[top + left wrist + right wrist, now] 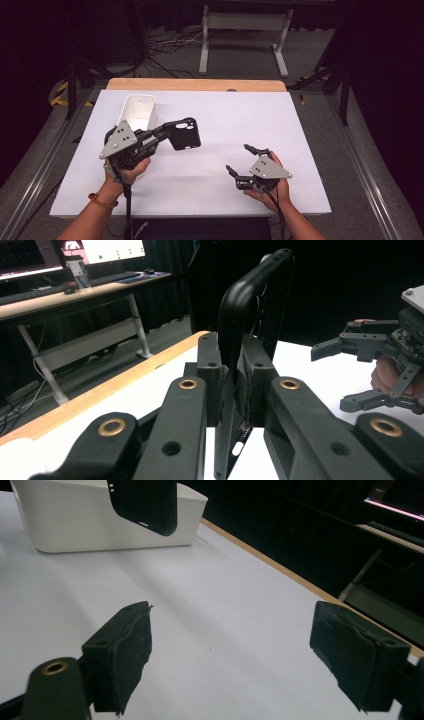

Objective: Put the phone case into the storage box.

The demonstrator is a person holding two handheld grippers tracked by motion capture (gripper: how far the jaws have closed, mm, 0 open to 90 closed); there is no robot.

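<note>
A black phone case (185, 134) with a camera cutout hangs above the white table, held by its edge in my left gripper (167, 130), which is shut on it. In the left gripper view the case (250, 305) stands on edge between the two pads (209, 371). My right gripper (241, 159) sits near the front right of the table, open, with nothing between its jaws. The right gripper view shows its spread fingers (122, 652) over bare table, and the case's lower end (145, 505) farther off.
A white rectangular bin (137, 112) stands at the back left of the table, just behind the held case; it also appears as the bin (100, 527) in the right gripper view. A wooden strip (195, 84) runs along the table's far edge (195, 91). Dark floor and cables lie beyond.
</note>
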